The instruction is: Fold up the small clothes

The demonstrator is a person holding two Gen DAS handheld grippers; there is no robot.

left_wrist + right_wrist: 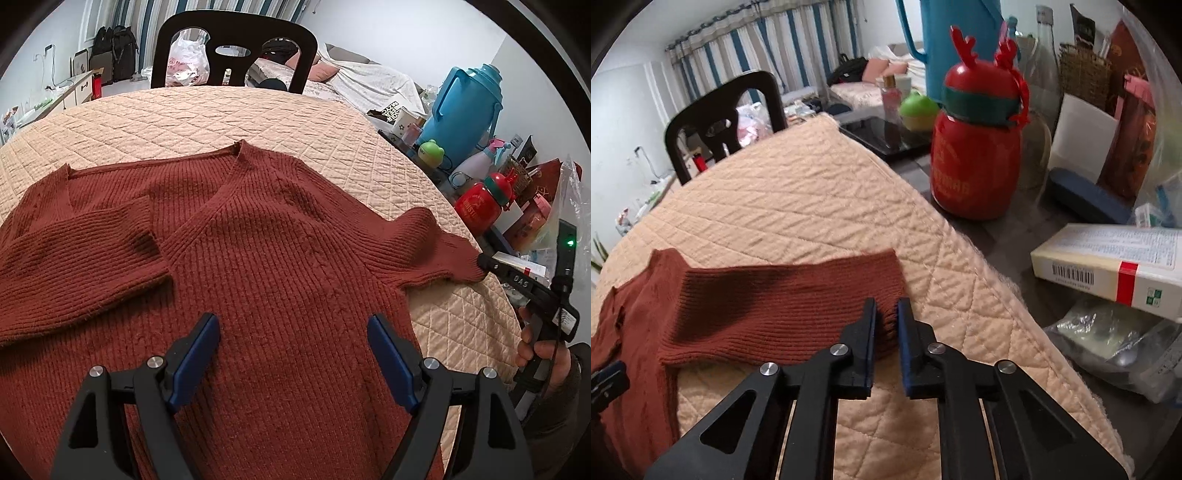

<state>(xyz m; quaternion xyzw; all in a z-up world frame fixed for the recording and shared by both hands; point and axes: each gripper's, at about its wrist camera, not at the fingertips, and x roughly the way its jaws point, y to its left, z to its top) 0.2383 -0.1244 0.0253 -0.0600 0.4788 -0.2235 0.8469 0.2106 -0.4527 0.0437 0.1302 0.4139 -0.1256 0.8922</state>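
While the sweater [258, 266] is spread flat on the quilted cover [207, 122] of the surface, the following is seen.

Sweater: rust-red ribbed knit, laid front up with the V-neck toward the dark chair [236, 48]; one sleeve [74, 254] is folded across the body, the other sleeve [798, 295] is stretched out toward the red bottle [975, 162].

Left tongs [293, 354]: held wide open over the lower body of the sweater; nothing is gripped between the blue pads [199, 354].

Right tongs [886, 325]: closed on the cuff of the outstretched sleeve, with knit pinched between the pads at the sweater's edge.

Hand [543, 354]: wrapped around the right tongs' handle, beyond the sweater's cuff.

Clutter: red bottle, blue jug [465, 110] and white box [1108, 266] are set past the cover's edge, apart from the sweater.
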